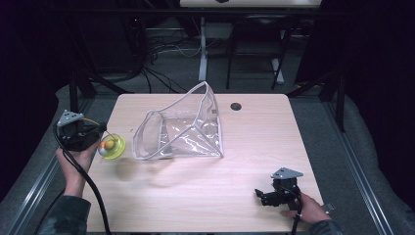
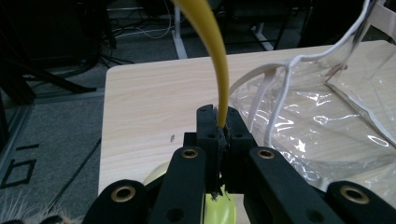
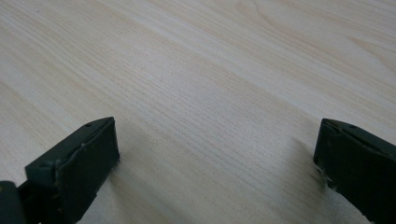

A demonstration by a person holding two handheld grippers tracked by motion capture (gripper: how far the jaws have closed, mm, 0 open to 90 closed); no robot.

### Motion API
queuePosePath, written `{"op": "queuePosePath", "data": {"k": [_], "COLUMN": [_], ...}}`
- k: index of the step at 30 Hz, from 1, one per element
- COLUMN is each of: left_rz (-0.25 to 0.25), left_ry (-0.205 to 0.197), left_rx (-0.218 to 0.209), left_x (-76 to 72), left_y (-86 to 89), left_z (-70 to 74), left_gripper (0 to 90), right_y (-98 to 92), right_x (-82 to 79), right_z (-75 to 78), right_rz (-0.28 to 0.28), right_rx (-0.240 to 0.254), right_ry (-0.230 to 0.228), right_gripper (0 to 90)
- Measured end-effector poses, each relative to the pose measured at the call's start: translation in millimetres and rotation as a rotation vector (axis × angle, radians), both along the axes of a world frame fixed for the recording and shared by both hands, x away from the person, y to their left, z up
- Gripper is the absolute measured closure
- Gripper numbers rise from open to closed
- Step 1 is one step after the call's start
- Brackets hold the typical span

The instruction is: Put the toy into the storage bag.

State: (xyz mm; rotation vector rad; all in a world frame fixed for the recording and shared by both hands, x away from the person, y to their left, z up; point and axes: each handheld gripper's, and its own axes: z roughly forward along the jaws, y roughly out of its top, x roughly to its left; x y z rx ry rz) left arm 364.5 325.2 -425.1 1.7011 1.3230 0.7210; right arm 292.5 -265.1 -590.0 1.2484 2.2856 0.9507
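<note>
Left gripper [image 1: 100, 134] sits at the left-middle of the high view, jaws pinched tight on the thin rim of a yellow-green bowl [image 1: 113, 147]; in the left gripper view the same rim runs as a yellow band [image 2: 219, 70] from between the closed jaws up to the top of the frame, and more of the bowl shows pale green at bottom centre under the jaws. Bowl hangs tilted off the jaws just over the table's left edge, with an orange piece [image 1: 109, 144] and something grey inside, too small to identify. Just right of the bowl, centre of the high view, a clear plastic bag [image 1: 186, 132] with white trim lies on the wooden table [image 1: 254, 147], its mouth open toward the bowl, close but apart from it. Right gripper [image 1: 264, 198] rests at lower right of the high view, well apart from bag and bowl; right gripper view shows its jaws spread wide at the bottom corners, bare wood between them, holding nothing.
</note>
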Motion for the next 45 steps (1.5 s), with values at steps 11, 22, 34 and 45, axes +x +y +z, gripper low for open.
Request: {"op": "queuePosePath", "data": {"k": [11, 22, 34, 45], "left_rz": [0.017, 0.013, -0.017, -0.055], "left_ry": [-0.025, -0.074, -0.112, -0.139], "left_rx": [-0.005, -0.014, -0.004, -0.005], "left_x": [12.3, 18.1, 20.6, 20.4], "left_y": [2.3, 0.4, -9.3, -19.7], "left_z": [14.6, 32.1, 58.0, 76.5], "left_gripper": [88.3, 88.2, 88.2, 88.2], "right_y": [0.0, -0.1, 0.2, 0.2], "right_x": [0.0, 0.0, 0.0, 0.0], "right_z": [0.1, 0.1, -0.3, -0.3], "right_rz": [0.0, 0.0, -0.002, -0.002], "right_rx": [-0.001, -0.001, 0.004, 0.003], "right_ry": [0.0, 0.0, -0.002, -0.002], "right_gripper": [0.0, 0.0, 0.0, 0.0]}}
